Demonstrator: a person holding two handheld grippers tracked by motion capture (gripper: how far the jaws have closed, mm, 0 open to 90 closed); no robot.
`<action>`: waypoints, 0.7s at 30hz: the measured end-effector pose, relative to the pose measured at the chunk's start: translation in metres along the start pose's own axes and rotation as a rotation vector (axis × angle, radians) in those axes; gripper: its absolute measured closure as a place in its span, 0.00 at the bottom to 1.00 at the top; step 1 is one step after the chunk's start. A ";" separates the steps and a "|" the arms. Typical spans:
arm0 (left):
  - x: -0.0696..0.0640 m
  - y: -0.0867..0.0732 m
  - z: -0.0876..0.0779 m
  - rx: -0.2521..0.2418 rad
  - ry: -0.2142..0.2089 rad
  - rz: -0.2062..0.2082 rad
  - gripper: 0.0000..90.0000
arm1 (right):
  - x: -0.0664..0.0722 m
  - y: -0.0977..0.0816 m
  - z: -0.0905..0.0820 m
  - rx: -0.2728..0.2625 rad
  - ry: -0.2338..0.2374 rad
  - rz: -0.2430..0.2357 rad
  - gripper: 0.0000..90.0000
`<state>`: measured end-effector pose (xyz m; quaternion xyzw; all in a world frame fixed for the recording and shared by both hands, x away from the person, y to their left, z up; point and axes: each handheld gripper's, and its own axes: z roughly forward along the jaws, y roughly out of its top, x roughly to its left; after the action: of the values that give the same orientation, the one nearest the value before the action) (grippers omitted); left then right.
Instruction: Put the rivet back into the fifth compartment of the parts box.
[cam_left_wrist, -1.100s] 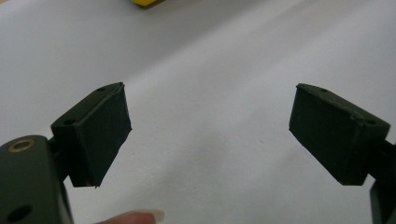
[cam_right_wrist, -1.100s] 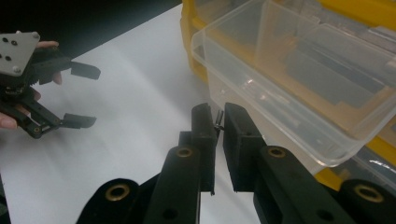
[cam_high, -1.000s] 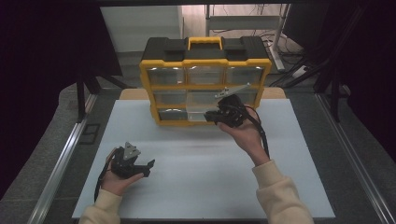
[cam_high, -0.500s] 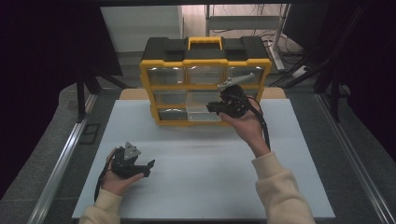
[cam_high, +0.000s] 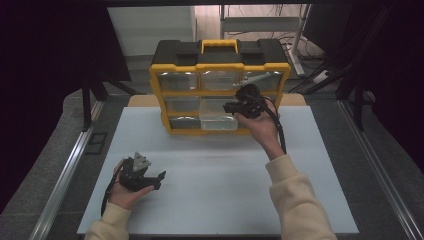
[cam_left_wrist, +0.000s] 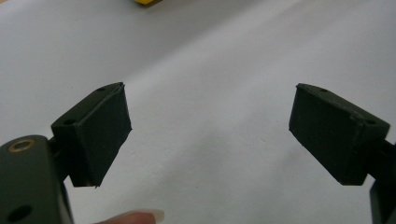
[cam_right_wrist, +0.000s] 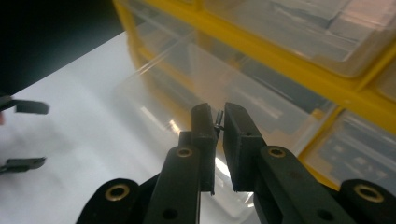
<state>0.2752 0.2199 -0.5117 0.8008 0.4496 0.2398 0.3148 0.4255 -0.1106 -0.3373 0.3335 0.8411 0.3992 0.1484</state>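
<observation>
While your right gripper (cam_right_wrist: 218, 125) sits near the middle of the right gripper view, its jaws are pinched almost together on a tiny dark metal piece, maybe a small screw (cam_right_wrist: 218, 119), that pokes up between the pads near the tips. It's too small to say exactly what it is, honestly. Right behind it you've got the yellow plastic organiser box with clear drawers and a black top (cam_right_wrist: 299, 51), running across the upper right of that view, and one clear plastic drawer pulled out from the box (cam_right_wrist: 177, 84) sits just under and beyond the gripper tips.

From the high view, your right gripper (cam_high: 235, 107) is up in the centre of the frame, hovering over that pulled-out drawer (cam_high: 217, 120) in the bottom row of the box (cam_high: 220, 60). The box stands upright at the far edge of the pale blue-white worktop (cam_high: 225, 190), handle on top.

Your left gripper (cam_high: 161, 176) is down in the lower left of the high view, resting low over the bare worktop, well apart from the box. In the left gripper view its jaws (cam_left_wrist: 210, 121) stand wide with nothing between them, just plain worktop (cam_left_wrist: 210, 56) behind, and a fingertip shows at the bottom edge.
</observation>
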 end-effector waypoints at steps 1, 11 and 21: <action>0.000 0.000 0.000 0.000 0.000 0.000 0.15 | -0.001 0.000 0.001 -0.004 -0.010 0.003 0.92; 0.000 0.000 0.001 0.002 0.001 -0.001 0.15 | -0.010 0.001 0.010 -0.006 -0.052 0.018 0.89; 0.000 0.000 0.000 0.003 0.000 0.000 0.15 | -0.002 -0.004 -0.007 -0.121 -0.052 0.035 0.39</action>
<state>0.2751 0.2195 -0.5122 0.8012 0.4500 0.2392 0.3136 0.4215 -0.1177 -0.3365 0.3486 0.8053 0.4432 0.1833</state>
